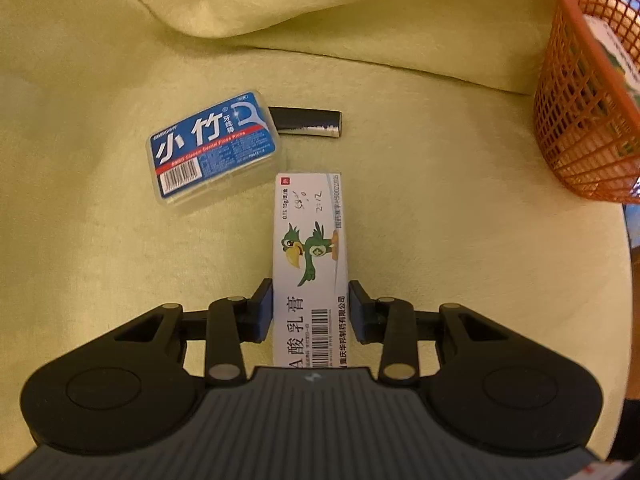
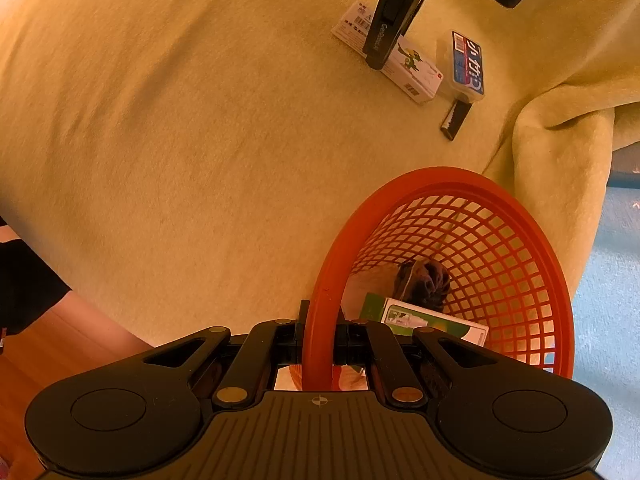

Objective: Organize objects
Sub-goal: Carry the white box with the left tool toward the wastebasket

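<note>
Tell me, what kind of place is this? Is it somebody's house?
Probably a home. A soft yellow-green blanket covers the surface, and everyday things lie on it: an ointment box and a floss pick case. An orange basket holds more, and blue carpet shows beside it.

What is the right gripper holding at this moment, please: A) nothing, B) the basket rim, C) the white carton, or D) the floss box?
B: in the right wrist view, the right gripper has its fingers closed on the orange basket rim, while the white carton sits between the left gripper's fingers.
</note>
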Available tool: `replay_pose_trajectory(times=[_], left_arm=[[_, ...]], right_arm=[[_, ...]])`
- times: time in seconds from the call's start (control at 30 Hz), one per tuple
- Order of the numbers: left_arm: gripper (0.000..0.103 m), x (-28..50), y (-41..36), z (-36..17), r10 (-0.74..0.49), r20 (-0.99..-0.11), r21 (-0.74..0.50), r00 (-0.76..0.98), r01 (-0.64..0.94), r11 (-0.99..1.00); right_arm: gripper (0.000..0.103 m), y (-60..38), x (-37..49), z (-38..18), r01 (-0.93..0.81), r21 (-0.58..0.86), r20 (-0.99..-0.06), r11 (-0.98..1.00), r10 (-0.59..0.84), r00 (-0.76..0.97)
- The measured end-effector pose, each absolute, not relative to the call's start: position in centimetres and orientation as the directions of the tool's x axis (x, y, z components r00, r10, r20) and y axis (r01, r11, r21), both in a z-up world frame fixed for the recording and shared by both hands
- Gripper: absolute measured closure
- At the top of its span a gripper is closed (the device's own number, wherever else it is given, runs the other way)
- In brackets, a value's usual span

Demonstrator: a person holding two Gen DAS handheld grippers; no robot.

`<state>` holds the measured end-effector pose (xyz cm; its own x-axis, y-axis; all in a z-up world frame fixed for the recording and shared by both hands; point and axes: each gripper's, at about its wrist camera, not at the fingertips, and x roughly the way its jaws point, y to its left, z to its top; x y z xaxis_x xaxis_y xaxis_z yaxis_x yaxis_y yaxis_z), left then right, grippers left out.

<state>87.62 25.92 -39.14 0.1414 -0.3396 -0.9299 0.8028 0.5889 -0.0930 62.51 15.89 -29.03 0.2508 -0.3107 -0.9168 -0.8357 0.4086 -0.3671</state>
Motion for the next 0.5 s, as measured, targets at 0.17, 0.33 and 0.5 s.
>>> replay_pose_trajectory(times=[0.17, 0.33, 0.5], left_arm=[[0.071, 86.8, 27.1, -36.7, -0.357, -0.926, -0.145, 0.125, 0.755, 0.640], [0.071, 85.8, 28.0, -33.6, -0.376, -0.919, -0.182, 0.121, 0.713, 0.677], [0.071, 84.7, 28.7, -30.6, -0.395, -0.909, -0.207, 0.131, 0.680, 0.703]], right_arm=[[0.100, 15.9, 62.4, -29.1, -0.837, -0.368, -0.916, 0.404, -0.311, 0.253], [0.100, 15.9, 62.4, -29.2, -0.838, -0.370, -0.915, 0.401, -0.313, 0.254], [0.100, 15.9, 62.3, -29.3, -0.840, -0.374, -0.913, 0.393, -0.315, 0.259]])
